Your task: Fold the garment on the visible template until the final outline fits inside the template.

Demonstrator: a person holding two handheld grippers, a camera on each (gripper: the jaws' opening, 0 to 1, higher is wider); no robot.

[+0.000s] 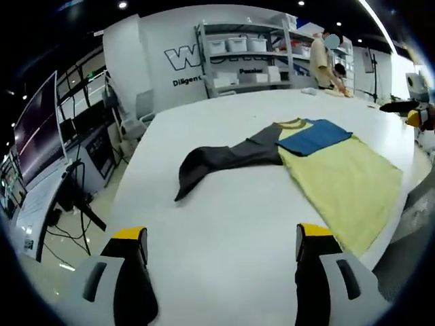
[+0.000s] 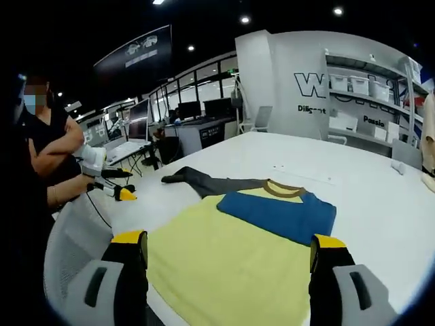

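The garment lies flat on the white table (image 1: pixel 204 204). Its body is pale yellow (image 1: pixel 343 180) (image 2: pixel 231 261), with a brown collar (image 2: pixel 284 189). A blue sleeve (image 1: pixel 314 136) (image 2: pixel 280 214) is folded across the chest. A dark grey sleeve (image 1: pixel 224 159) (image 2: pixel 204 183) stretches out sideways on the table. My left gripper (image 1: pixel 221 255) hovers open over bare table, short of the garment. My right gripper (image 2: pixel 228 255) stands open above the yellow hem, with nothing between its jaws. The right gripper's yellow tip (image 1: pixel 413 117) shows at the table's far right edge, and the left gripper (image 2: pixel 119 193) at the table's left edge.
A person (image 2: pixel 51 153) stands at the table's left side. Shelves with white bins (image 1: pixel 245 61) line the back wall, where another person (image 1: pixel 321 64) works. Desks with monitors (image 1: pixel 41 129) and cables (image 1: pixel 75 204) run along the left. A grey chair back (image 2: pixel 75 244) sits near the table edge.
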